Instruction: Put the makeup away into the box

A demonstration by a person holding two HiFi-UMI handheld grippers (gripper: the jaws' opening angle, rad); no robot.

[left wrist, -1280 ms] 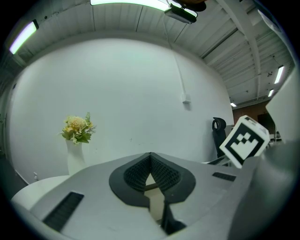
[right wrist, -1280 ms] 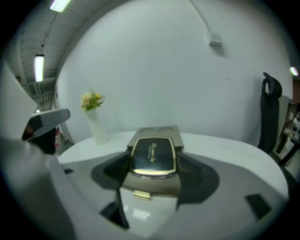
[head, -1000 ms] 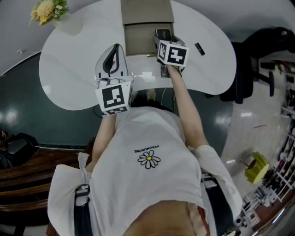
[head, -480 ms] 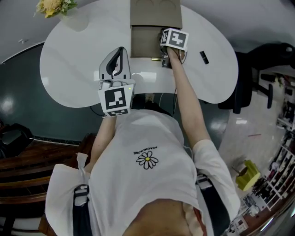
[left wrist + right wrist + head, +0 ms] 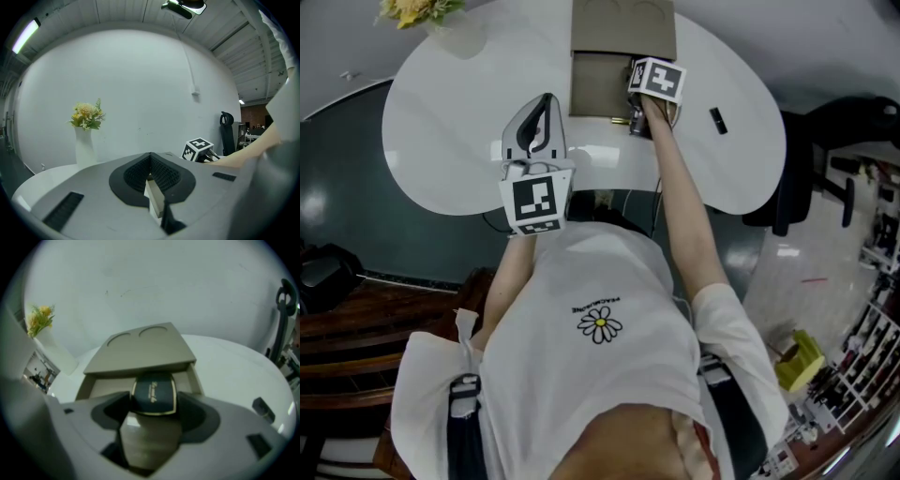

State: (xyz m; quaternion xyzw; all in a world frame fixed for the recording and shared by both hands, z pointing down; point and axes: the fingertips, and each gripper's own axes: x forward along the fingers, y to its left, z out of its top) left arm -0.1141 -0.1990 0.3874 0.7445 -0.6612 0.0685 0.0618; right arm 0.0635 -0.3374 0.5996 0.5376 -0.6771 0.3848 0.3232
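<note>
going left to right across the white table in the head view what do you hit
flowers → left gripper → box → small black item

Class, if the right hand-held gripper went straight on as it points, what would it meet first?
Probably the beige box: its open drawer lies just ahead of the gripped dark compact, though depth is unclear.

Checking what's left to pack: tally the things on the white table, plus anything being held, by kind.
Beige rectangular box: 1
Dark gold-rimmed compact, held in the right claw: 1
Small black oblong item: 1
White vase of yellow flowers: 1
Total: 4
</note>
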